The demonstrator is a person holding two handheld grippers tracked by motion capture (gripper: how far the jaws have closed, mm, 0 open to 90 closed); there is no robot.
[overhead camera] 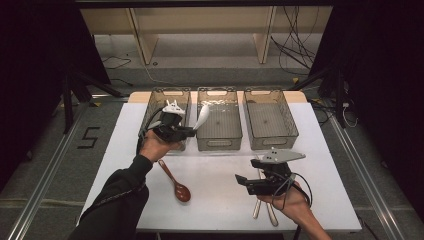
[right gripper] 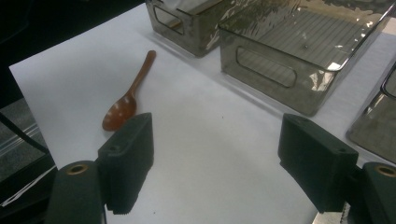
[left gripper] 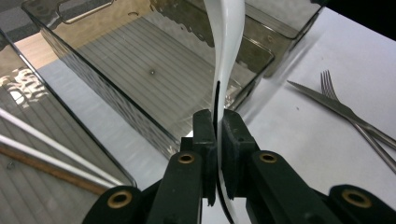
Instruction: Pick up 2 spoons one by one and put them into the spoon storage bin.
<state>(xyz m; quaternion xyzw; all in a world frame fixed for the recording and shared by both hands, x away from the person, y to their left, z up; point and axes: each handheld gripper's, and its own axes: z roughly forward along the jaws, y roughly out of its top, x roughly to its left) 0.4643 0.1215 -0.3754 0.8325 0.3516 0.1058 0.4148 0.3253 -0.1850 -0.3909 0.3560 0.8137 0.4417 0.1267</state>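
My left gripper point(overhead camera: 192, 131) is shut on the handle of a white spoon point(overhead camera: 202, 117), held up over the left edge of the middle bin point(overhead camera: 218, 142). In the left gripper view the jaws pinch the white spoon point(left gripper: 229, 56) above a clear grey bin point(left gripper: 140, 79). My right gripper point(overhead camera: 243, 184) hovers low over the table's front right with its jaws wide open and nothing between them. A brown wooden spoon point(overhead camera: 176, 184) lies on the white table point(overhead camera: 215, 170), also seen as the brown spoon point(right gripper: 125, 103) left of the right gripper point(right gripper: 215, 135).
Three clear grey bins stand in a row at the back: left bin point(overhead camera: 165, 93), middle, and right bin point(overhead camera: 270, 93). A knife and fork point(overhead camera: 264, 207) lie by the front edge under my right hand; the knife point(left gripper: 336, 108) lies beside the fork point(left gripper: 329, 80).
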